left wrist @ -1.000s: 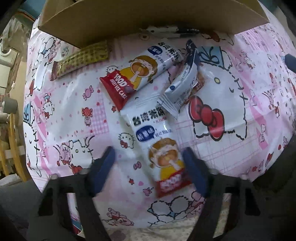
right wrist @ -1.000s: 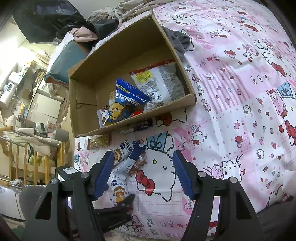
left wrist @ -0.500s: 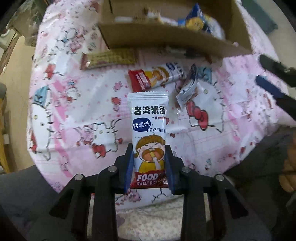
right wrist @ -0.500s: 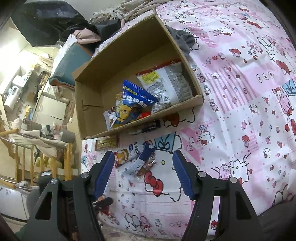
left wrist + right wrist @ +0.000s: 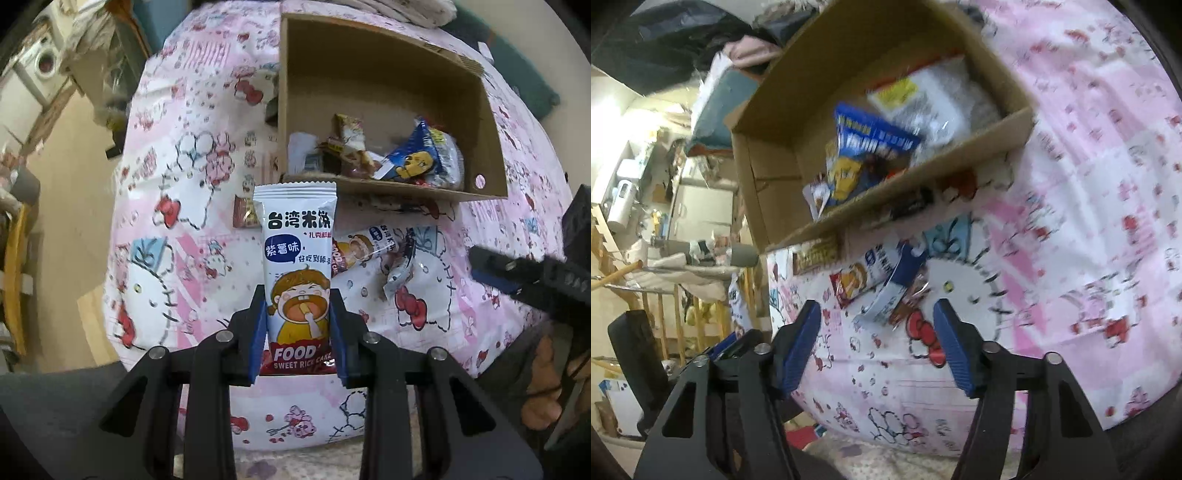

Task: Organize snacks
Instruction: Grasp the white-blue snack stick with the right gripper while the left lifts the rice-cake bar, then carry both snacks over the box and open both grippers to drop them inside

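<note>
The left gripper (image 5: 298, 328) was clamped on the lower half of a white sweet rice cake packet (image 5: 298, 266), its blue pads pressed against both long edges, and the packet stood upright above the pink cartoon-cat tablecloth (image 5: 177, 206). Just behind the packet's left edge a small brown-and-red snack (image 5: 242, 216) lay on the cloth. To the right of the held packet, a second rice cake packet (image 5: 364, 245) lay on the cloth, touching a crumpled blue-and-white wrapper (image 5: 399, 275). Beyond them sat the open cardboard box (image 5: 388, 186), with a blue bag showing a yellow cartoon bear (image 5: 417, 158) and several smaller snacks inside. At the far right edge, the right gripper entered the left view.

In the blurred right wrist view, the right gripper (image 5: 877, 345) hovered above the crumpled wrapper (image 5: 890, 295) with nothing between its fingers; its jaws had just been closing but remained well apart.
</note>
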{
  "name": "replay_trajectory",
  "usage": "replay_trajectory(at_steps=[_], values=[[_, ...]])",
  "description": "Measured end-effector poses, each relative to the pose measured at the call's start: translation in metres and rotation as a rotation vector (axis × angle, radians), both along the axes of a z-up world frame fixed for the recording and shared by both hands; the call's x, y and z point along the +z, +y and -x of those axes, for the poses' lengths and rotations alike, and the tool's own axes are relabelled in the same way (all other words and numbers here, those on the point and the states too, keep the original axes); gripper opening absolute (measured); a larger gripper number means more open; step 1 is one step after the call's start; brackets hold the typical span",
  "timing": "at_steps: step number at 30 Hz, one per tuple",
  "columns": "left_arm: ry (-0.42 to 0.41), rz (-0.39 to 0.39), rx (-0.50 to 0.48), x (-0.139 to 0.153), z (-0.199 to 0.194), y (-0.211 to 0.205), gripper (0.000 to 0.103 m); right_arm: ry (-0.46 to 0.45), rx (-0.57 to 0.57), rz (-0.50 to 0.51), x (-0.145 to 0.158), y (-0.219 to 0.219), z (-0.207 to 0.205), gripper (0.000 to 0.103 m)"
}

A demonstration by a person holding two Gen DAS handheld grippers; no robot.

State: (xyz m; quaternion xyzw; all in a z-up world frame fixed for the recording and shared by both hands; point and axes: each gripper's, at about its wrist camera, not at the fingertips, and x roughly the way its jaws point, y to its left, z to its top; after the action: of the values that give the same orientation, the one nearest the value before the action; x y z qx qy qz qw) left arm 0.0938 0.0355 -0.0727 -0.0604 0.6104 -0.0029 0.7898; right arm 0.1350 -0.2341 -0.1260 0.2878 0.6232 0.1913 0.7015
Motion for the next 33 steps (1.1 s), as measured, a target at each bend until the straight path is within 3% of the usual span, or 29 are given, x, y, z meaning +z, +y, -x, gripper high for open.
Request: replay_trajectory(at_steps=[4,10,12,14,15,17,20,25,33], values=[[0.006,0.003,0.053,-0.011,0.000,-0.002,0.027,0.052,0.066,0.148,-0.019,0.041,-0.008,0.051],[0.011,0.040,0.048,-0.011,0.003,-0.002,0.027,0.087,0.108,0.296,-0.045,0.080,-0.016,0.048],[0.012,0.057,0.050,-0.009,0.003,-0.001,0.027,0.084,0.116,0.361,-0.049,0.085,-0.016,0.027],[0.010,0.073,0.055,-0.007,0.005,0.000,0.027,0.067,0.121,0.377,-0.047,0.085,-0.012,0.013],[0.007,0.079,0.056,-0.006,0.005,0.000,0.027,0.055,0.117,0.377,-0.043,0.084,-0.010,0.011],[0.000,0.091,0.056,-0.002,0.005,0.000,0.027,0.035,0.110,0.360,-0.035,0.078,-0.005,0.004],[-0.012,0.095,0.050,0.001,0.005,-0.001,0.027,0.006,0.092,0.267,-0.017,0.066,0.004,0.004],[-0.008,0.086,0.060,-0.001,0.004,0.000,0.027,-0.104,0.029,0.006,0.021,0.030,0.026,0.004],[-0.053,0.040,0.074,0.006,0.010,0.004,0.027,-0.183,0.028,-0.084,0.046,0.003,0.044,0.004]])
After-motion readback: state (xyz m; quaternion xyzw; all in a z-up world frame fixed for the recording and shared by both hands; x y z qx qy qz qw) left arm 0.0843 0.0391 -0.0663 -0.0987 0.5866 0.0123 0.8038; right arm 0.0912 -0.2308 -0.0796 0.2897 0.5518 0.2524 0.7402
